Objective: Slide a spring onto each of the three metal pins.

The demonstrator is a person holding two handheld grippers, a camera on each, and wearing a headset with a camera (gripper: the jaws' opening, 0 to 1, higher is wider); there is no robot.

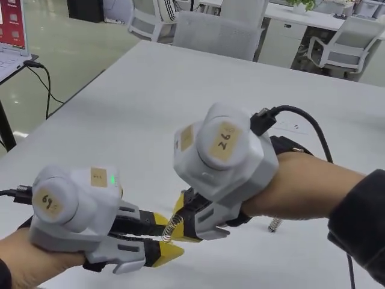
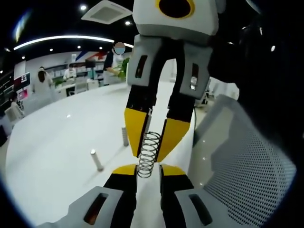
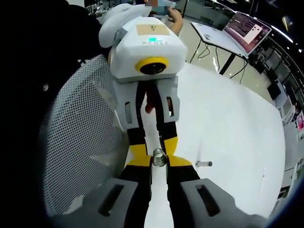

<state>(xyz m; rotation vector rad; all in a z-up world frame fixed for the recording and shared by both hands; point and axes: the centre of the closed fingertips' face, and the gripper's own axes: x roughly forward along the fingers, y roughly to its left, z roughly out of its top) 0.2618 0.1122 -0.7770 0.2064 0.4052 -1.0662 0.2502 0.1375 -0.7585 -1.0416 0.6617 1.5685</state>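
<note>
A small steel spring (image 1: 171, 227) hangs between my two grippers, which face each other tip to tip above the white table (image 1: 180, 96). My right gripper (image 1: 180, 220) is shut on most of the spring's (image 2: 148, 154) length. My left gripper (image 1: 165, 236) has its yellow tips closed around the spring's near end (image 3: 159, 157). Two short metal pins (image 2: 96, 159) (image 2: 125, 136) stand upright on the table beyond the jaws. One pin (image 3: 204, 164) lies off to the side of the right gripper's (image 3: 159, 164) jaws. A second spring (image 1: 275, 224) lies on the table under my right forearm.
A grey mesh chair back (image 2: 247, 156) stands close beside the grippers. A laptop (image 1: 12, 30) sits on a side desk at far left with cables hanging. Office chairs (image 1: 216, 30) stand past the table's far edge.
</note>
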